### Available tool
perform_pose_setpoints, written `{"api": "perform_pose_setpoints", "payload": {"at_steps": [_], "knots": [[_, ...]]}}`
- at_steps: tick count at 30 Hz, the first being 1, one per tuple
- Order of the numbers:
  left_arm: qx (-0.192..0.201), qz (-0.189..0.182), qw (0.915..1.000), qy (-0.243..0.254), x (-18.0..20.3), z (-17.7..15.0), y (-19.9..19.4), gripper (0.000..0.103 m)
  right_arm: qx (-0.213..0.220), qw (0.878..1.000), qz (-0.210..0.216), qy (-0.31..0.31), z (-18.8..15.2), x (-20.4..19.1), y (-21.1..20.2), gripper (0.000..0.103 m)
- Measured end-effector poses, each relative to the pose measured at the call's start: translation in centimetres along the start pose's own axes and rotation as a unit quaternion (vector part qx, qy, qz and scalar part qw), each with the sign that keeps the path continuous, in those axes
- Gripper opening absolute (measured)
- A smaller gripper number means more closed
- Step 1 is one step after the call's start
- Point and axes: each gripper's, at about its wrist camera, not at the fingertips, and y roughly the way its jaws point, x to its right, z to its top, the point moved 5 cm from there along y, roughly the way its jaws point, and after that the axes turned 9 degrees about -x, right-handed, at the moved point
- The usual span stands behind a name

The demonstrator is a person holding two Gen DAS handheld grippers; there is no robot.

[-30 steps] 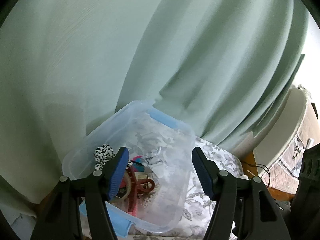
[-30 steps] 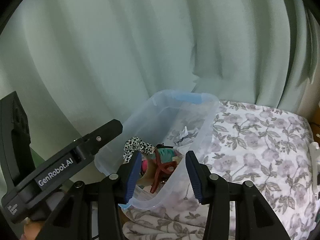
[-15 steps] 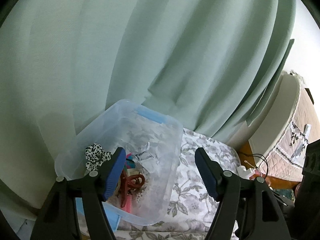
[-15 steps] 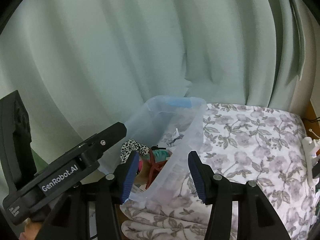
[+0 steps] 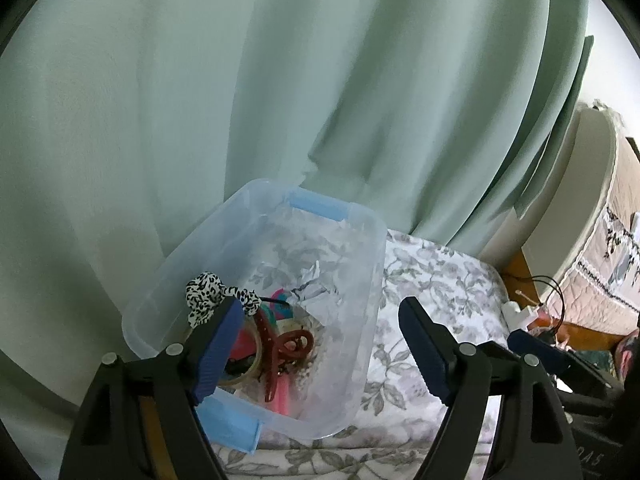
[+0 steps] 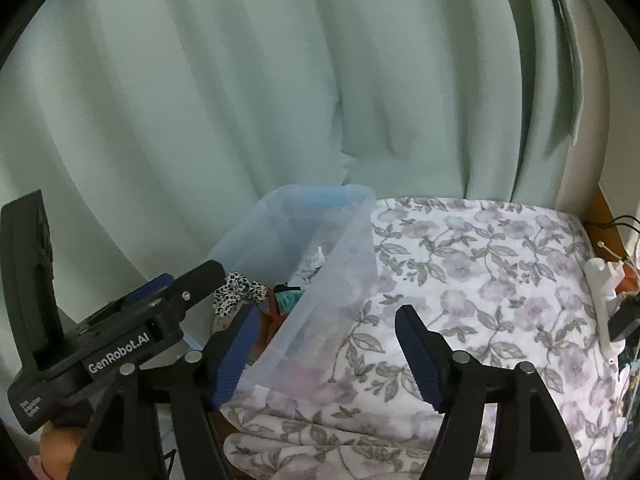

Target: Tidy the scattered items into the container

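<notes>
container loaded, both tools open and empty

container (image 5: pixel 360 280) = clear plastic bin with blue latch handles at the near and far ends. it sits on the floral bedspread (image 5: pixel 440 280), at the bedspread's left edge, far end touching or just short of the green curtain (image 5: pixel 280 80); can't tell which.

inside the bin, clustered at the near-left end: black-and-white spotted scrunchie (image 5: pixel 208 294) against the left wall, dark red hair claw clip (image 5: pixel 280 348) just right of it, pink and teal bits underneath, a clear tape roll (image 5: pixel 246 374) partly hidden behind the left finger. crumpled white/clear wrapper (image 5: pixel 316 290) lies mid-bin. far half of the bin shows only the floral pattern through the floor.

left tool (image 5: pixel 320 344): jaws spread wide, nothing between them. it hovers over the near end of the bin, left finger over the contents, right finger over the bedspread just outside the right wall.

right tool (image 6: pixel 326 356): jaws also wide apart, holding nothing. sits to the right of the left tool, left finger over the bin's right wall (image 6: pixel 332 276), right finger over the bedspread. left tool's body with "genrobot.ai" label visible at lower left in the right wrist view.

bedspread right of the bin shows only its print. past its right edge: white power strip (image 6: pixel 600 300) with plugs and black cables, on a wooden ledge. beyond that in the left wrist view, a quilted cover (image 5: pixel 616 240) on a piece of furniture, too distorted to identify.
</notes>
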Motion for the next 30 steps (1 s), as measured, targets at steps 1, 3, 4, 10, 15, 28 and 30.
{"api": "perform_pose_setpoints", "payload": {"at_steps": [1,3,4,10,15,28,30], "knots": [[-0.001,0.001,1.0000,0.002,0.1,-0.1,0.0,0.086,-0.001,1.000,-0.002,0.002,-0.1,0.1,0.0,0.076],[-0.001,0.002,1.0000,0.007,0.3,-0.2,0.1,0.088,-0.003,1.000,-0.002,0.004,-0.1,0.4,0.0,0.077],[-0.002,0.002,1.0000,0.009,0.4,-0.2,0.1,0.089,-0.003,1.000,0.000,0.006,-0.2,0.4,0.0,0.079],[0.001,0.004,0.9999,0.013,0.6,-0.3,0.2,0.094,-0.001,1.000,0.004,0.010,-0.3,1.0,-0.1,0.088],[-0.010,0.007,0.9998,0.014,0.4,-0.3,0.7,0.098,-0.003,1.000,-0.008,0.017,-0.5,1.6,-0.3,0.097],[-0.022,0.004,0.9997,0.015,0.6,-0.4,1.0,0.098,-0.004,0.999,-0.030,0.018,-0.4,1.9,-0.7,0.099],[-0.021,0.011,0.9996,0.016,0.7,-0.5,0.9,0.098,-0.006,0.999,-0.032,0.016,-0.5,1.8,-0.8,0.099]]}}
